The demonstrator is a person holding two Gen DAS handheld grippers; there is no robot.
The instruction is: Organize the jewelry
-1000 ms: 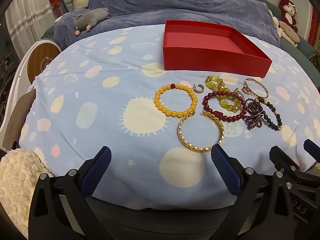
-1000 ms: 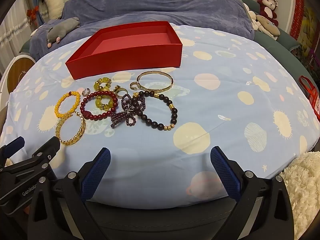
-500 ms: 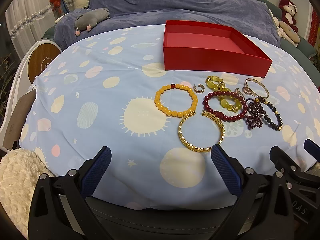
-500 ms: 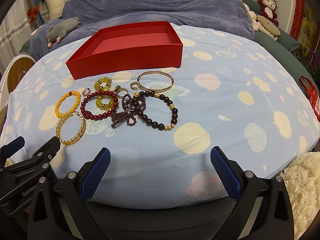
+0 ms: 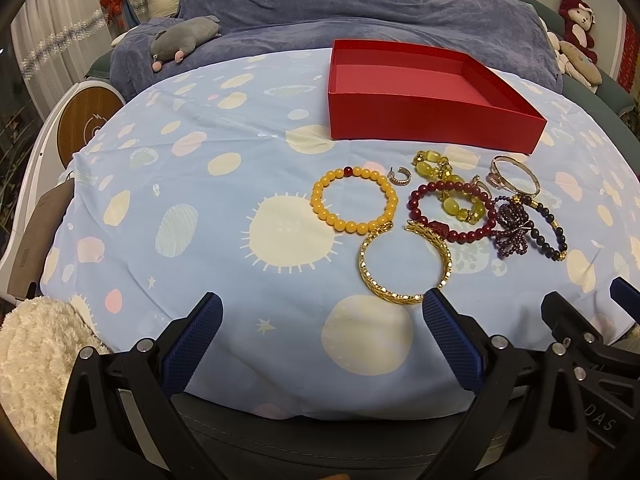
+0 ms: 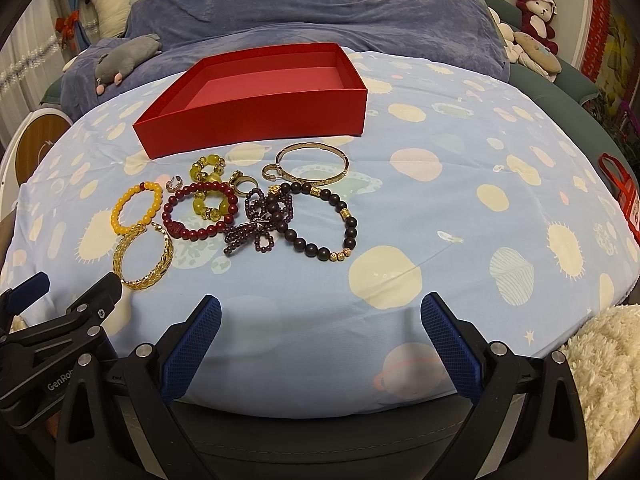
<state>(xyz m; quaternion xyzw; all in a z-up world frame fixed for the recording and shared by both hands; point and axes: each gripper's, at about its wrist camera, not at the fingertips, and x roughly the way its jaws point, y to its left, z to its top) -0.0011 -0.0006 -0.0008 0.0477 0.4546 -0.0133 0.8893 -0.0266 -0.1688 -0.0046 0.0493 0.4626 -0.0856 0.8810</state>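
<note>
Several bracelets lie in a cluster on the blue patterned cloth [image 5: 224, 208]: a yellow bead bracelet [image 5: 354, 205], a gold chain bangle [image 5: 405, 265], a dark red bead bracelet [image 5: 448, 213], a purple bead piece [image 6: 259, 225], a black bead bracelet [image 6: 325, 221] and a thin gold bangle [image 6: 312, 164]. An empty red box [image 5: 428, 96] stands behind them, also in the right wrist view [image 6: 256, 100]. My left gripper [image 5: 320, 320] is open near the front edge, just before the gold bangle. My right gripper [image 6: 320, 320] is open, in front of the black bracelet.
A small ring [image 5: 397, 176] lies by the yellow bracelet. A grey plush toy [image 5: 180, 40] and a purple blanket [image 5: 360, 4] lie behind the cloth. White fluffy fabric [image 6: 600, 360] sits at the front corners. A round wooden stool [image 5: 86, 120] stands left.
Both views have crept slightly forward toward the jewelry. Nothing on the cloth has moved.
</note>
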